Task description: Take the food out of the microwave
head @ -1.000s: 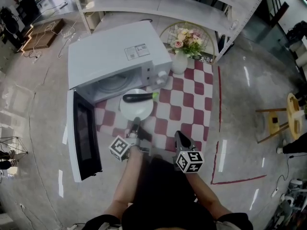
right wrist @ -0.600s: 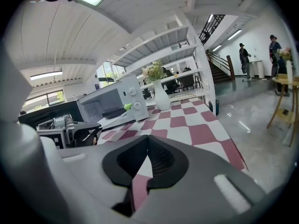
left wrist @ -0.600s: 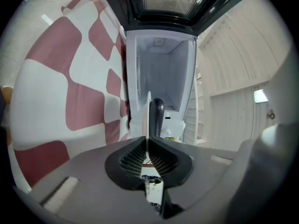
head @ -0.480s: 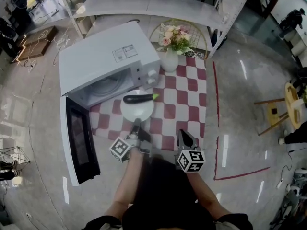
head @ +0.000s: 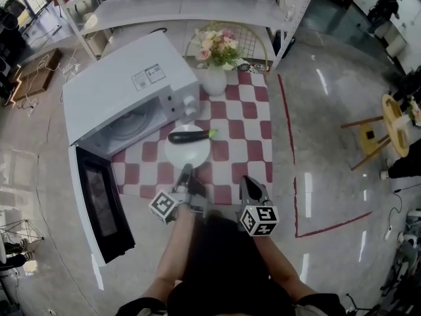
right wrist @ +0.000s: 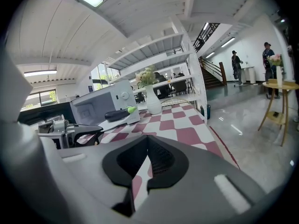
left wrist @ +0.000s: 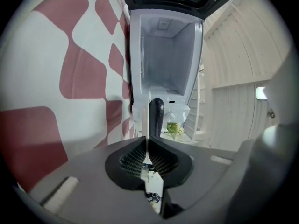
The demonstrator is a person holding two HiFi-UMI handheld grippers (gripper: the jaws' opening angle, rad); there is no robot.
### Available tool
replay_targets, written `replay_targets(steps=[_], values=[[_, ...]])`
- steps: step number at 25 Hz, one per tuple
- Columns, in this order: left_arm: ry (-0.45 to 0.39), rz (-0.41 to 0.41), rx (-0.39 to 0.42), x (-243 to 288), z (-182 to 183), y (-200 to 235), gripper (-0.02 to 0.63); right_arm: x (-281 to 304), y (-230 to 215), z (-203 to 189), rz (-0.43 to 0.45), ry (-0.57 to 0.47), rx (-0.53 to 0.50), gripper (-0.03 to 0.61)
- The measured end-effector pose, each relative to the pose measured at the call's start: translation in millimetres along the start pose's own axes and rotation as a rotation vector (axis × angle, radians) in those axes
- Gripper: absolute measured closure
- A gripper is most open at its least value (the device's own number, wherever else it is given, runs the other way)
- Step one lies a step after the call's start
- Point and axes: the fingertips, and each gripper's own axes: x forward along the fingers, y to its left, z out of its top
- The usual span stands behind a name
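The eggplant lies on the white plate, outside the microwave and near the middle of the checkered surface. The left gripper, level and turned sideways, clamps the plate's near rim; the right gripper, beside it and tilted slightly down, is closed on nothing
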Motion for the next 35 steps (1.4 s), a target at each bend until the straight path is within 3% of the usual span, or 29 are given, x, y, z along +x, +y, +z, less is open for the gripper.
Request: replay_targets(steps=[5, 11, 19, 35], values=[[0.049, 0.003, 0.012, 8, -11, 6, 0.591, -5, -9, -4, -0.039, -0.001, -0.001, 0.577], [0.095, -0.002, -0.032, 16, -26, -1, 0.591, -11, -14, -6, -0.076, -0.012, 0.012, 0.577], [0.148, 0.021, 0.008, 20, -39, 4, 0.591, -24, -26, -6, -0.154, -0.035, 0.039, 0.577], [0.304, 0.047, -0.021, 17, -93, 4, 0.591, -74, -72, 4, -0.415, -0.136, 0.048, 0.578]])
